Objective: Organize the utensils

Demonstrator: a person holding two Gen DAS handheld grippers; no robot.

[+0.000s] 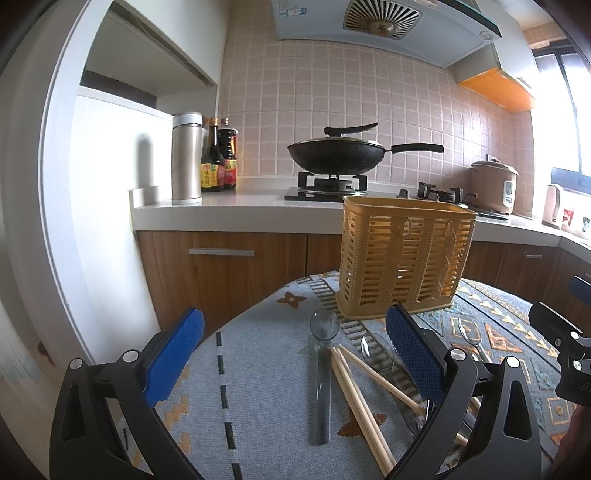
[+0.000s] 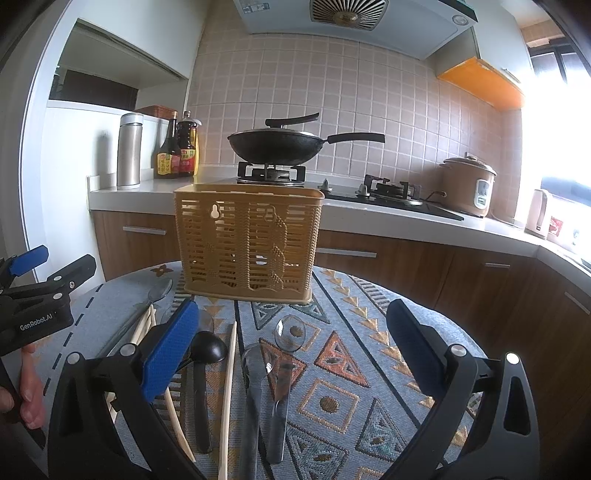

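Both grippers, left (image 1: 295,354) and right (image 2: 291,343), are hovering wide open, holding nothing, just before the yellow slatted plastic basket (image 2: 247,240); clear spoons (image 2: 290,332) and wooden chopsticks (image 1: 362,402) are lying there.

Spoons (image 2: 286,354), chopsticks (image 1: 364,402) before basket (image 2: 247,242)

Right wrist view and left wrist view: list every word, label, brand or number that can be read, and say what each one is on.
"GenRobot.AI": white print on the black body of the left hand-held gripper, right wrist view.
Sauce bottles: red and yellow labels with characters, too small to read.
Range hood: sticker, blurred.
Rice cooker: panel, unreadable.
Nothing else legible.
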